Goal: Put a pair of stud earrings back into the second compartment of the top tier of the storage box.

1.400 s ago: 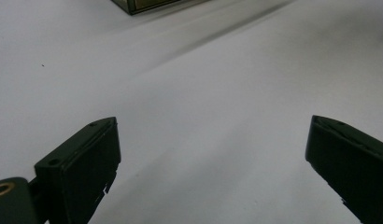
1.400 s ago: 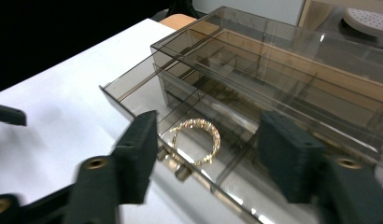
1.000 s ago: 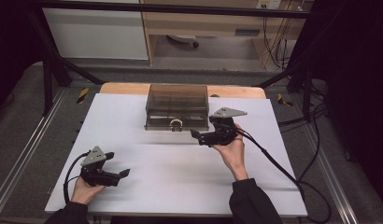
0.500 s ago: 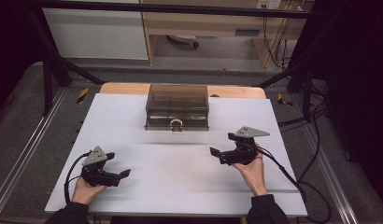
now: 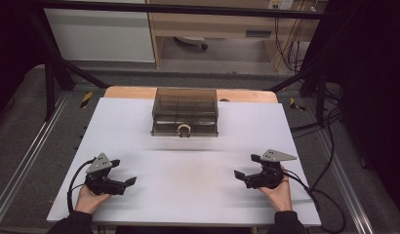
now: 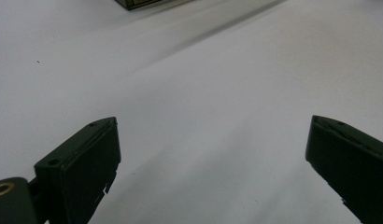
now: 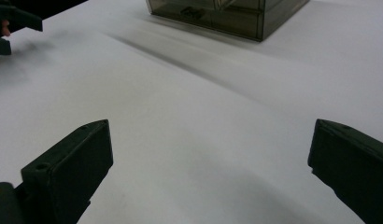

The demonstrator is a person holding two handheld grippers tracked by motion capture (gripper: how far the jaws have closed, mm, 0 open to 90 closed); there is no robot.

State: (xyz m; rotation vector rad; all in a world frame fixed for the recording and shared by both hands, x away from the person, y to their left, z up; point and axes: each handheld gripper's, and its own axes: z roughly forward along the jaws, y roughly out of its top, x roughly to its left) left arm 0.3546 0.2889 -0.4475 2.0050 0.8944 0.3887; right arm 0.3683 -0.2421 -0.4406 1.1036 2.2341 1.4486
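**Both grippers parked, drawer box shut — looks done or not begun**

My left gripper: fingers spread wide, nothing between them, just bare counter. Sits at about 7 o'clock on the counter, hand under it.

My right gripper: fingers released too, nothing held. Parked at about 5 o'clock, well apart from the box.

The drawer box stands at 12 o'clock, near the far edge, well away from both grippers. Smoked, see-through plastic; its front drawer with the small ring handle looks pushed in flush. I can't tell what's inside, if anything.

My read: with the drawer closed and both grippers back at the near edge and empty, I see nothing left in hand. If a step remains, it's a reach to the handle.

Count: two grippers, one drawer box, one handle, one counter. No loose items on the counter.
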